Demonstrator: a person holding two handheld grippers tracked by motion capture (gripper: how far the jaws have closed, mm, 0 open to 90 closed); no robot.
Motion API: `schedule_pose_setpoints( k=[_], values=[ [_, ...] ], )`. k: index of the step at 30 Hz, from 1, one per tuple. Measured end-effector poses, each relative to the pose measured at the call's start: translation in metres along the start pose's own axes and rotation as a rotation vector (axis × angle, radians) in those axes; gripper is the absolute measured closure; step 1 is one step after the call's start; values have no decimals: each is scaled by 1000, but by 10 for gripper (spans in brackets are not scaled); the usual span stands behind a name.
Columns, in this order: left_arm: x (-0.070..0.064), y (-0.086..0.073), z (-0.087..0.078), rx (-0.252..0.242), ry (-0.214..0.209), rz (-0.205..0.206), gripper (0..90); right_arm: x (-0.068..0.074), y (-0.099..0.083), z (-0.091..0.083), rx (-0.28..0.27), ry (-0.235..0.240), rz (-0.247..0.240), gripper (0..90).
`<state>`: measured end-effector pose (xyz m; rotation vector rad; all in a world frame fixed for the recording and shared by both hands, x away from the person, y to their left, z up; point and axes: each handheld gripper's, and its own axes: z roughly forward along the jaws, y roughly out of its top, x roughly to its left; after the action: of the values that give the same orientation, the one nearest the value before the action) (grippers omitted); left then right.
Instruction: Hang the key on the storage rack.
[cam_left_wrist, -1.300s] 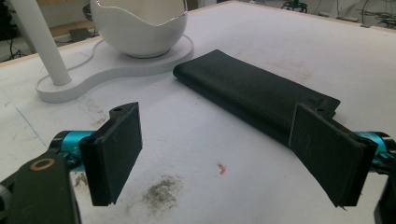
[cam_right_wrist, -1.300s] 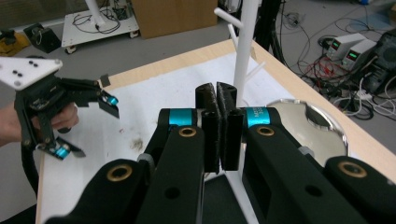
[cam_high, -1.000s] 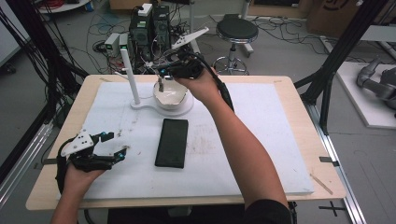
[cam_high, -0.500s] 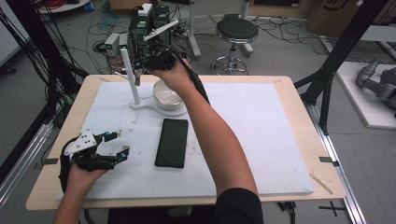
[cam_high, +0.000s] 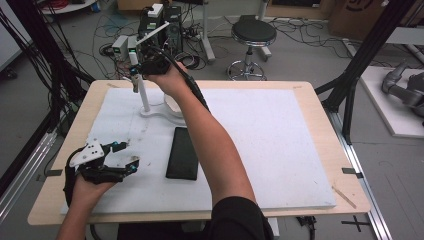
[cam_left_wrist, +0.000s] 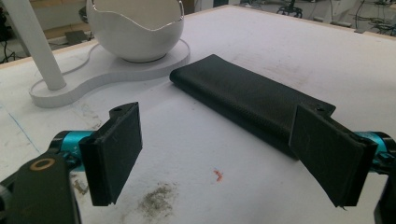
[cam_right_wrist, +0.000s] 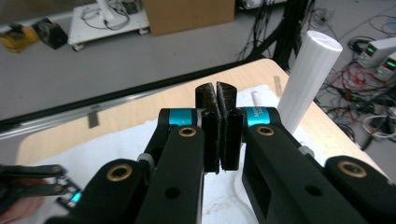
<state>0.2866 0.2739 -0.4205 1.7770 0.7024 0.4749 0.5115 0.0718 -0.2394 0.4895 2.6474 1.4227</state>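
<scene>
Since a second ago the right gripper has swung from above the white bowl over to the left, beside the top of the white post, and the arm now crosses the bowl. The left gripper has kept its place at the near left of the table.

Nearest, the left gripper rests low over the white mat, jaws spread wide with nothing between them. Just beyond lies the flat black case, lengthwise on the mat. Past it stands the white base carrying bowl and post. Farthest, the right gripper's jaws are pressed together, holding nothing; the post rises just beside them. A stool and cables lie on the floor beyond.
</scene>
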Motion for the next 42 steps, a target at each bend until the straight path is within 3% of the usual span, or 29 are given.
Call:
schedule_pose_setpoints(
  k=[5,29,31,32,36,42],
  values=[
    [-1,2,0,-5,-4,0,174,2,6,12,17,-10,-19,900],
    [0,2,0,0,-8,6,174,-19,-6,17,5,-40,87,897],
    [1,2,0,1,-9,3,174,-19,-8,17,4,-53,85,865],
    [1,1,0,3,-9,4,174,-18,-9,16,-11,-57,103,775],
    [0,1,1,4,-9,0,174,-19,-13,5,-22,-80,125,713],
    [0,1,2,11,-8,-2,174,-15,-32,-28,-47,-134,127,604]
  ],
)
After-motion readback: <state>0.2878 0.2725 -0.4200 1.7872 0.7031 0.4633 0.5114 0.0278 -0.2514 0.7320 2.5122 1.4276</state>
